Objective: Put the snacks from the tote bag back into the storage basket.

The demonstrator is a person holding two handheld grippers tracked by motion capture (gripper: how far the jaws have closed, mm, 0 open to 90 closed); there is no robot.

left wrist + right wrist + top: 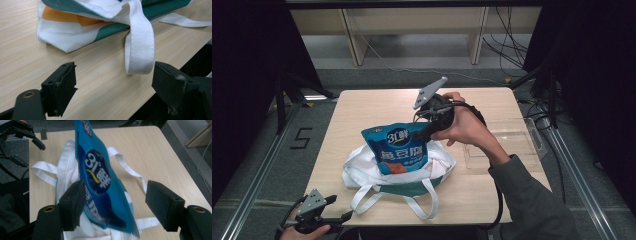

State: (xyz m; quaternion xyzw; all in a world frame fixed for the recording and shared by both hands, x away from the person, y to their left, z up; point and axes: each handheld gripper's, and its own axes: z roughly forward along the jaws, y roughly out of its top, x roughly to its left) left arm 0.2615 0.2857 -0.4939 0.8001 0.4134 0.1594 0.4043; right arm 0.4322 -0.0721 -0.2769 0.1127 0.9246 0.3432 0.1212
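A blue snack bag (399, 150) with white lettering stands upright out of a white, teal and orange tote bag (357, 170) in the middle of the table. My right gripper (424, 132) is at the bag's upper right corner. In the right gripper view the snack bag (100, 182) rises between the jaws of my right gripper (115, 192); it lies against the left pad, while the right pad stands well clear. My left gripper (341, 208) rests open at the table's front left edge. Just ahead of my left gripper (115, 75) lies a white strap (140, 45) of the tote bag (75, 40).
A clear plastic tray (507, 145) lies on the right side of the wooden table (372, 107). The tote's two white handles trail toward the front edge. Dark floor and metal rails run along both sides of the table.
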